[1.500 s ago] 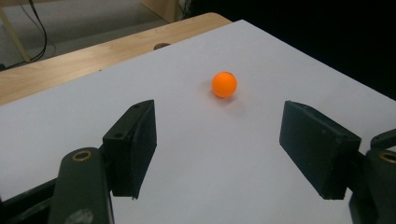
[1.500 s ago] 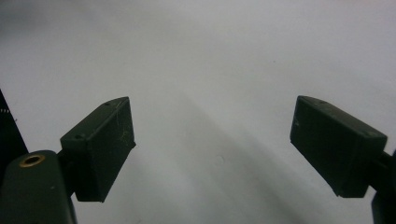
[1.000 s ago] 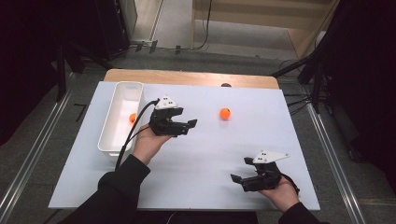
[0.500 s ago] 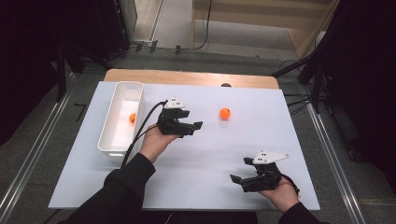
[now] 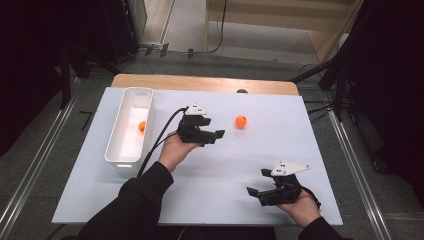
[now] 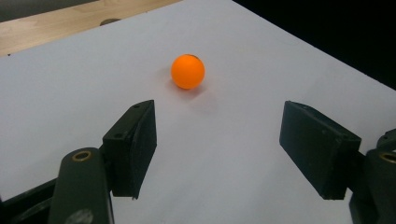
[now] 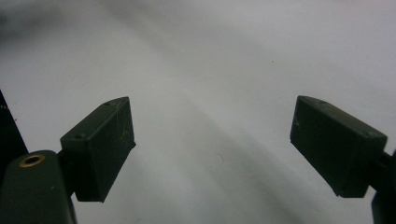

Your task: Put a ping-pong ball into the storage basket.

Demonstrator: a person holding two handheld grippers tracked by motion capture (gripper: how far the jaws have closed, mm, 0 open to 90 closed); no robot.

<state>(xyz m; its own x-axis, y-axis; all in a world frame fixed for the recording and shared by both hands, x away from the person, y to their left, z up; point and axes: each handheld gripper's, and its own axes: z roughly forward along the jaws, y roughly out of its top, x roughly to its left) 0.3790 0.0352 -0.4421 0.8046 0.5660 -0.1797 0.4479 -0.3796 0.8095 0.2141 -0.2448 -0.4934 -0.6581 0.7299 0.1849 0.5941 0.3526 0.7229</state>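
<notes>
An orange ball [image 5: 241, 121] lies on the white table top [image 5: 220, 165], right of centre toward the back. My left gripper [image 5: 218, 135] hovers just left of it with its jaws pointing at it, open and empty. In the left gripper view the ball [image 6: 187, 71] sits a short way beyond the gripper [image 6: 217, 140], between the lines of the two jaws. A second orange ball [image 5: 142, 126] rests inside the white bin [image 5: 131, 102]. My right gripper [image 5: 254, 192] stands open over bare table near the front right, its jaws wide apart around nothing in the right gripper view [image 7: 212, 154].
The long white bin stands along the left side of the table. A wooden strip [image 5: 200, 83] borders the far edge, with a dark small thing [image 5: 242, 91] on it. The left gripper's cable [image 5: 156, 145] trails past the bin's right wall.
My left gripper has moved right and lower, away from the bin and closer to the ball on the table. The right gripper has stayed in place.
</notes>
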